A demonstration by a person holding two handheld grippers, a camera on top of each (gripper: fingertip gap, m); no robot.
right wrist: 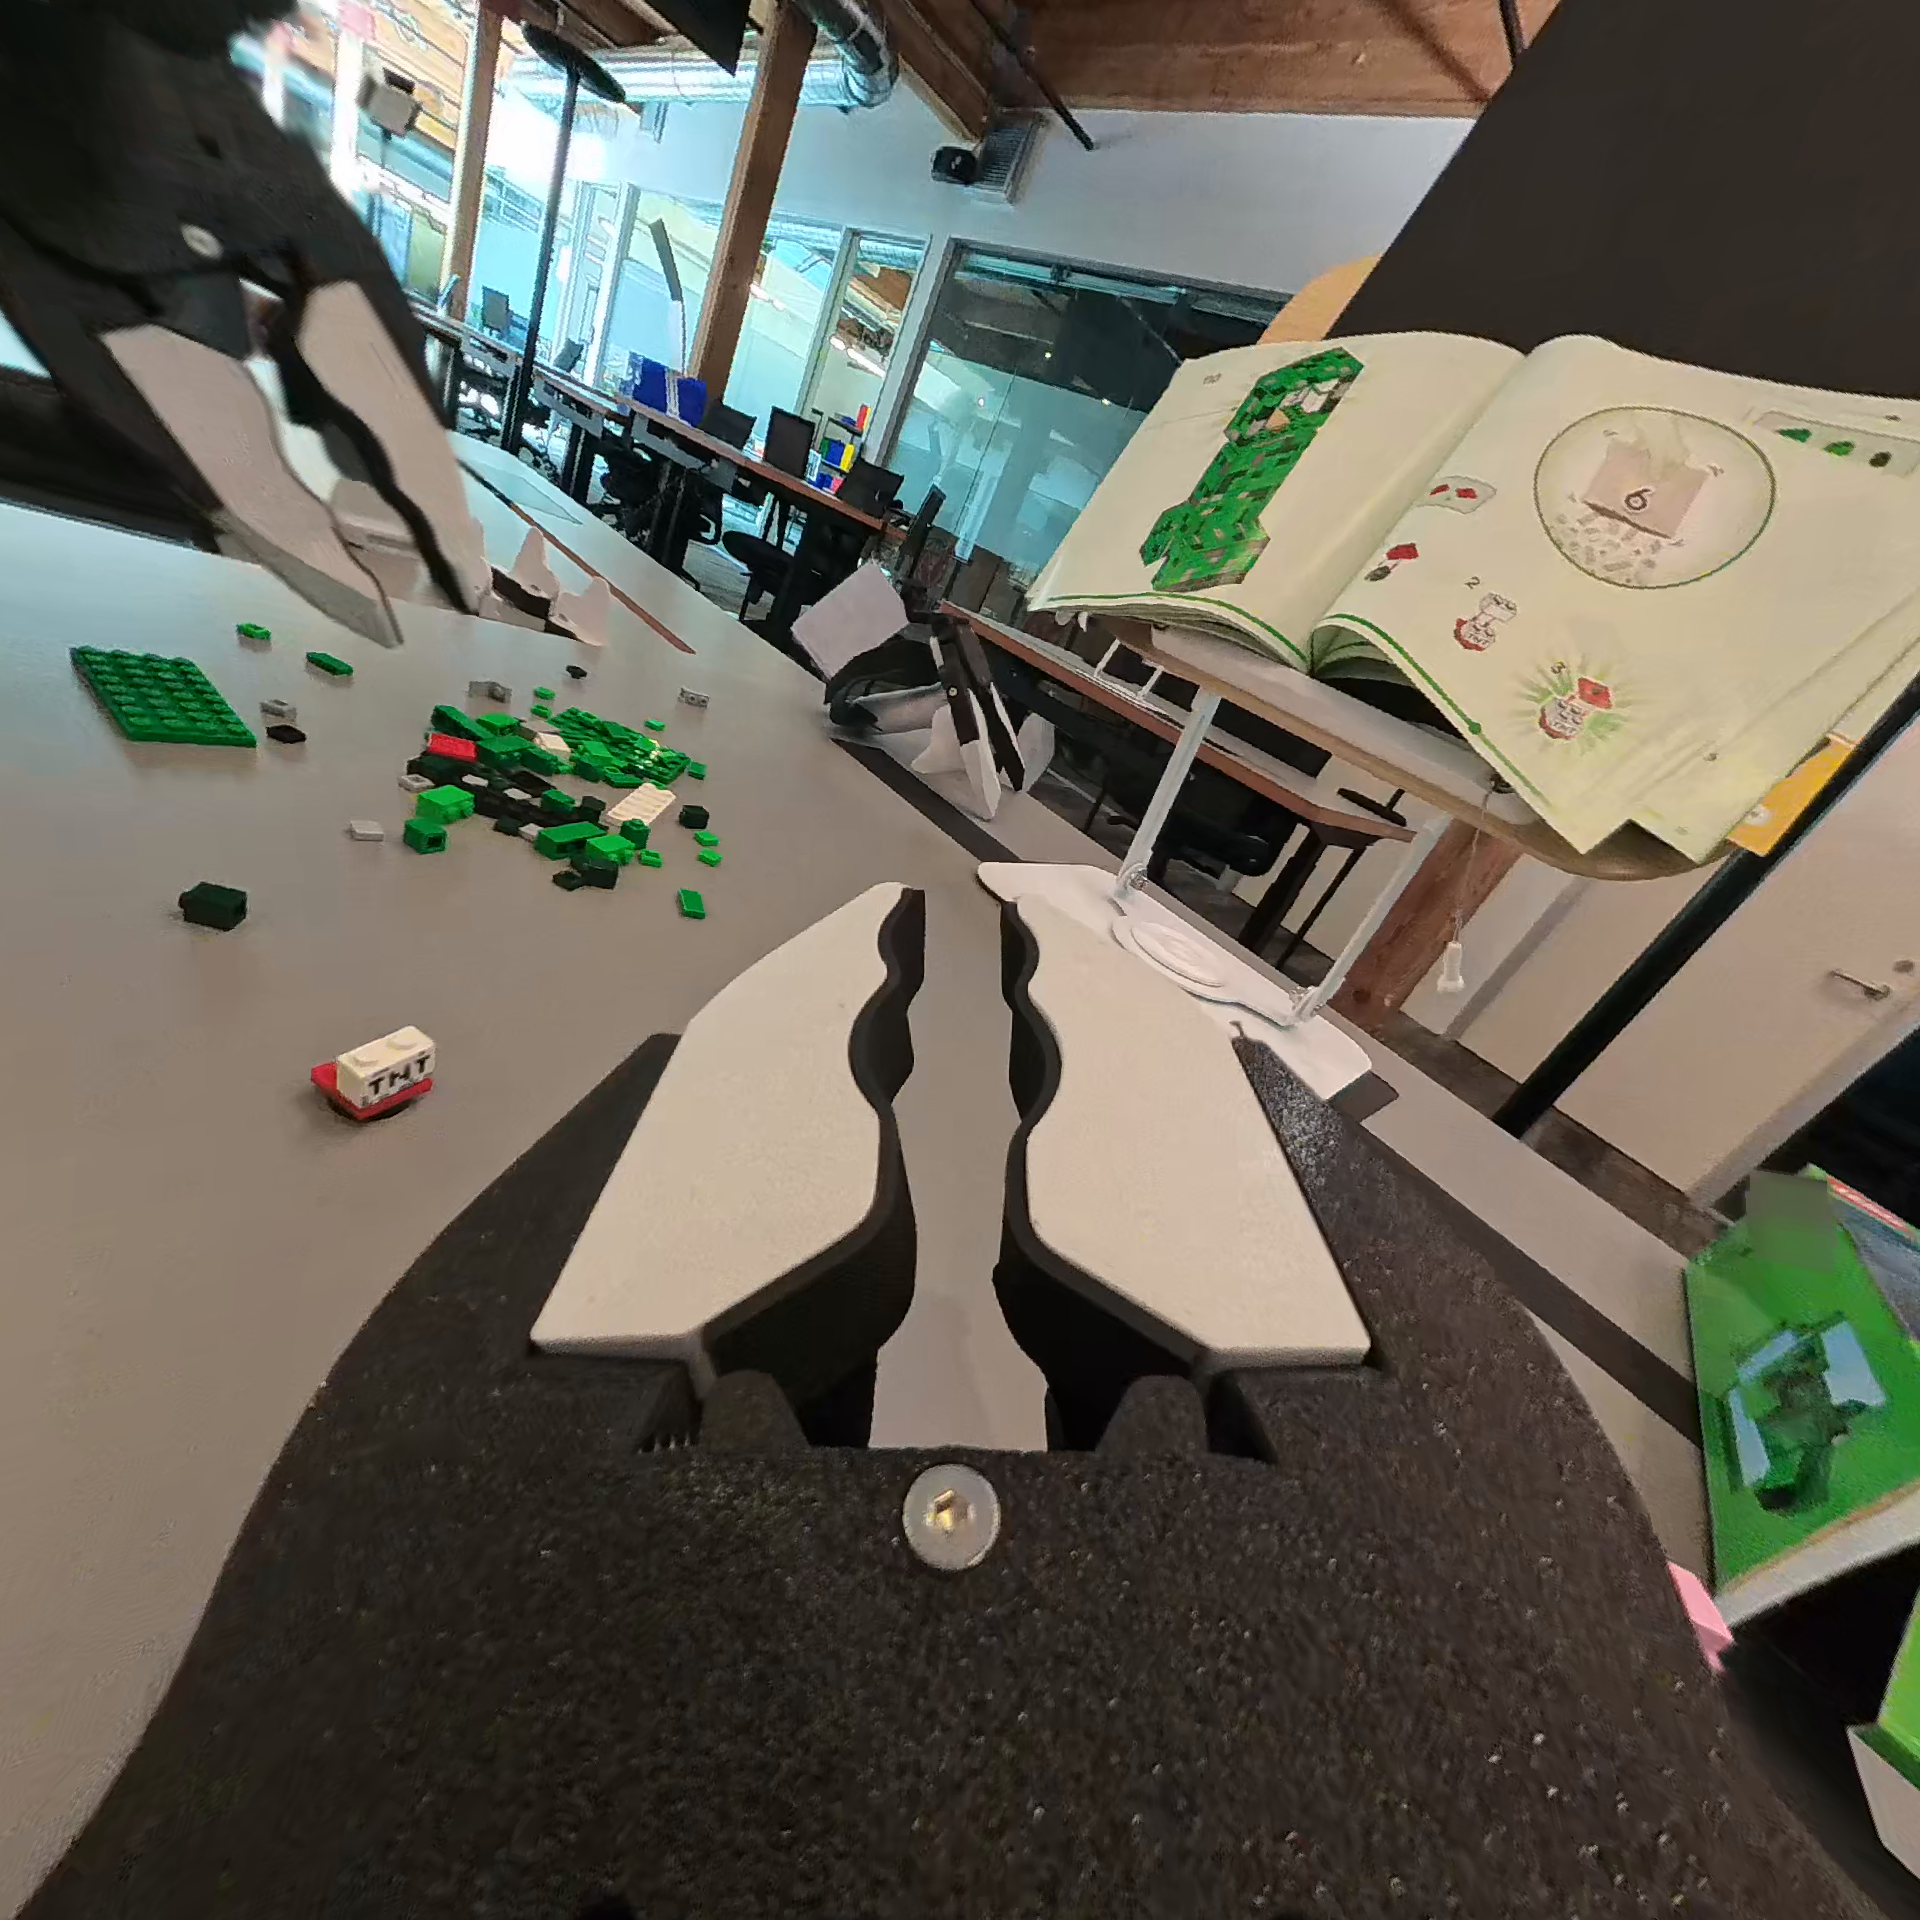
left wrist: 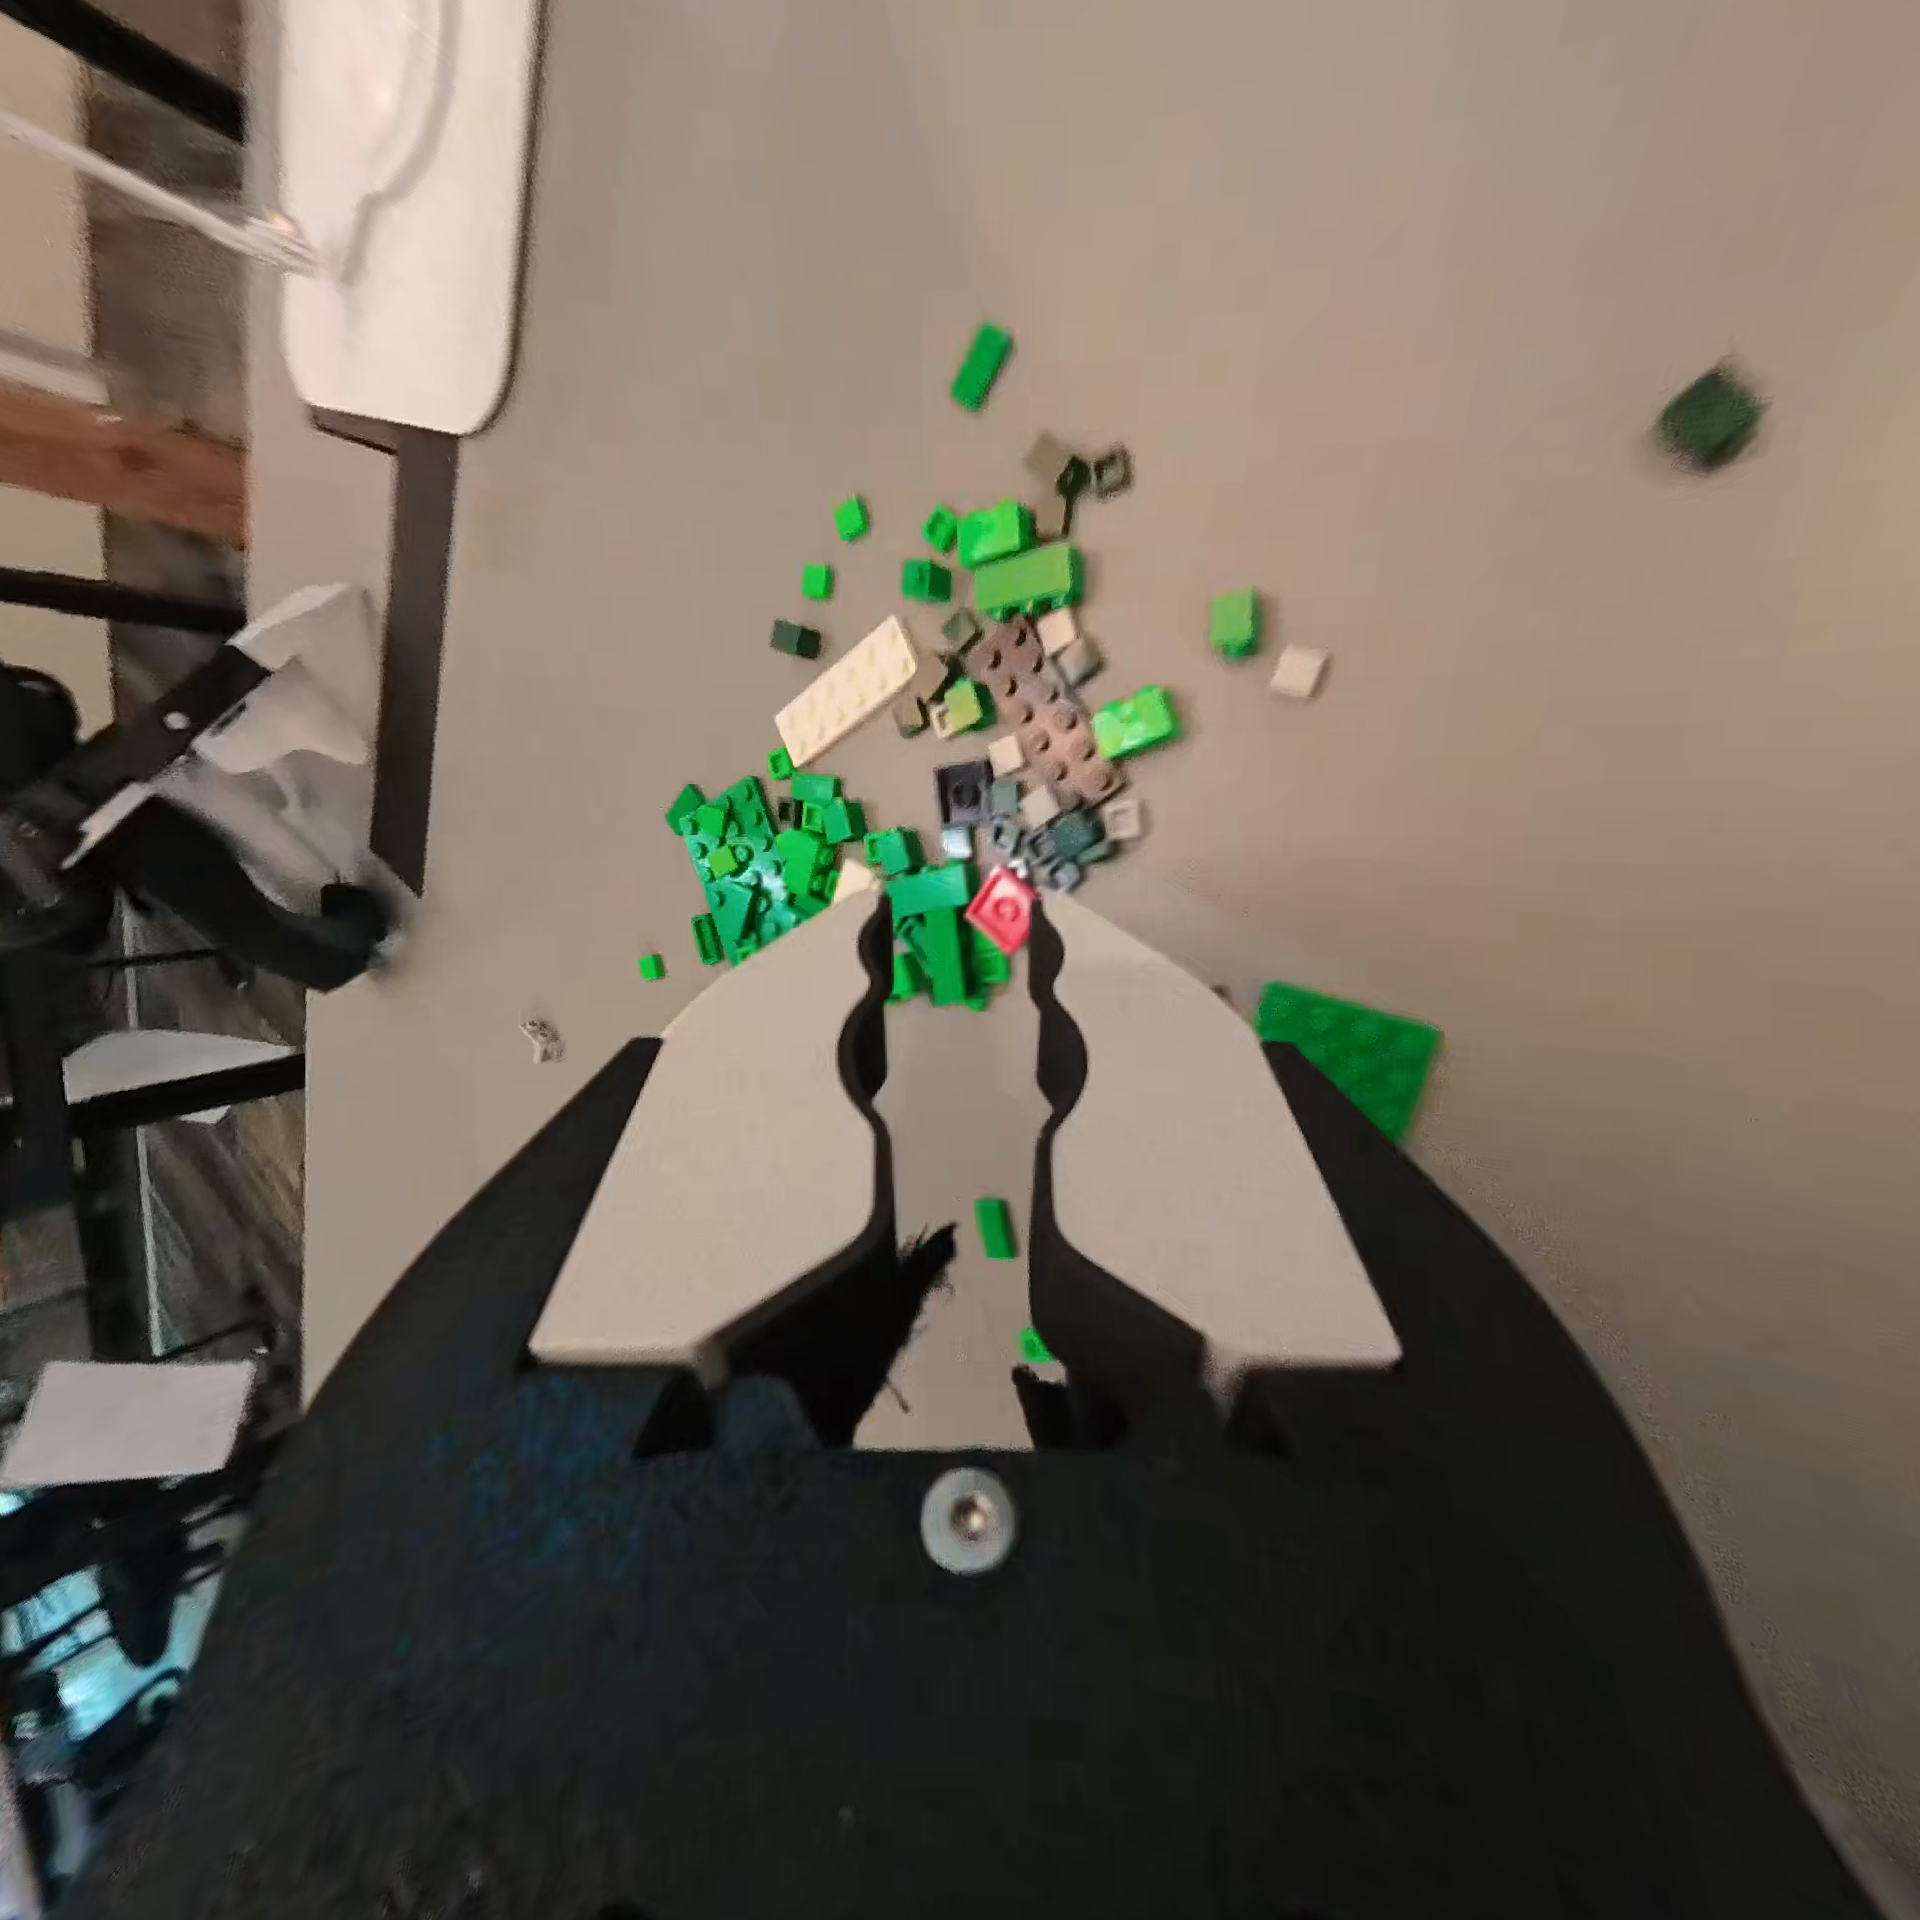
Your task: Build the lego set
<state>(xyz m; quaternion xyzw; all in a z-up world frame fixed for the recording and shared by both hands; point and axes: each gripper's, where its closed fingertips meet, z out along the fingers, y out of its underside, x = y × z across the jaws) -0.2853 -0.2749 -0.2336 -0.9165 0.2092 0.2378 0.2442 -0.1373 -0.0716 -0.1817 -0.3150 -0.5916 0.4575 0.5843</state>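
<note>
A pile of loose Lego pieces [left wrist: 935,748], mostly green with white, grey and brown ones, lies on the pale table [left wrist: 1455,727]. My left gripper [left wrist: 961,914] is open and hovers over the near edge of the pile, its tips beside a red tile [left wrist: 1000,909]. A green baseplate [left wrist: 1351,1049] lies just right of it. In the right wrist view the pile [right wrist: 561,769] and baseplate [right wrist: 161,696] lie at left, with the left gripper [right wrist: 426,613] above them. My right gripper [right wrist: 954,904] is open and empty, low over the table. A small white-and-red built block [right wrist: 379,1070] stands to its left.
An open instruction booklet [right wrist: 1507,582] rests on a white stand [right wrist: 1174,945] at the table's right edge. A dark green brick [right wrist: 213,904] lies apart from the pile. A green Lego box [right wrist: 1808,1382] sits at the far right. Desks and chairs stand beyond the table. The left gripper's tips are roughly 25 cm from the right gripper's. To the red tile [left wrist: 1000,909]: left tips about 5 cm, right tips about 30 cm. Seen from the right wrist view [right wrist: 451,742] as well.
</note>
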